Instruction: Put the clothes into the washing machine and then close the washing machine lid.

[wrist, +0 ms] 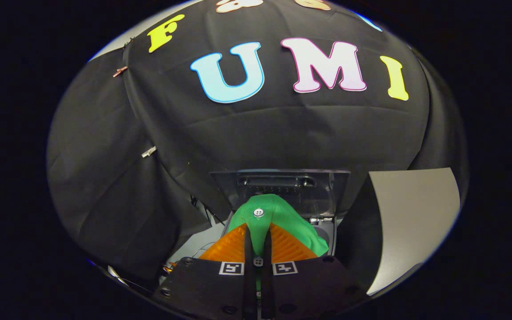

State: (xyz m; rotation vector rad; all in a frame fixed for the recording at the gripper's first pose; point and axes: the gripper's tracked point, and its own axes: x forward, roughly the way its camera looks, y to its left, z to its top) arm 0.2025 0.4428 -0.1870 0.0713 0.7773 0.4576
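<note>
A green garment [278, 218] with a small white button is pinched between the two fingers of my gripper [258, 231], which is shut on it. The cloth bulges up ahead of the fingertips and drapes down to the right of them. Just beyond it stands the washing machine [327, 231], its transparent dark lid [282, 184] raised upright behind the opening. The garment hangs over the front of that opening and hides most of the drum.
The booth's black cloth wall rises behind and to the left of the machine. A pale grey panel [411, 218] stands to the right of the machine. A light surface [202, 242] with thin cables lies to the left of the fingers.
</note>
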